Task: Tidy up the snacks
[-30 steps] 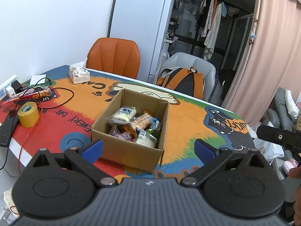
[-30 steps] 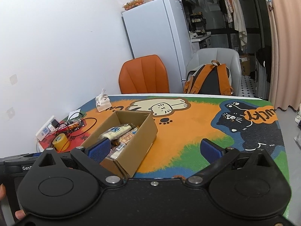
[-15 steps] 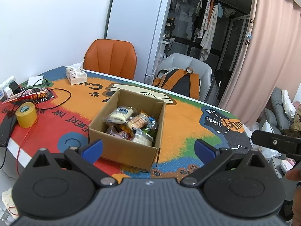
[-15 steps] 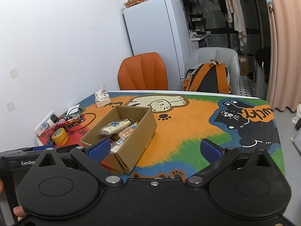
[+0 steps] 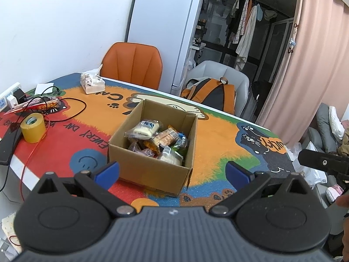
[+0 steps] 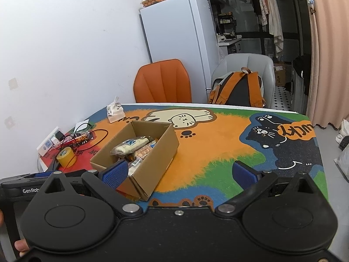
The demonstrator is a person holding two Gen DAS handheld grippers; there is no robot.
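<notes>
Both of my grippers have pulled back and up from the cardboard box [image 5: 152,152] of snacks [image 5: 157,139] on the counter [image 5: 218,144], left gripper [image 5: 172,170] and right gripper [image 6: 178,172] jaws wide, holding nothing.

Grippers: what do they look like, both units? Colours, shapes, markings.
Left gripper: dark grey ribbed body, two round black housings, black linkage arms with silver pivot screws, blue finger pads. Right gripper: same build, smooth black body, textured blue pads; "GenRob" lettering shows on the left unit's side.
</notes>
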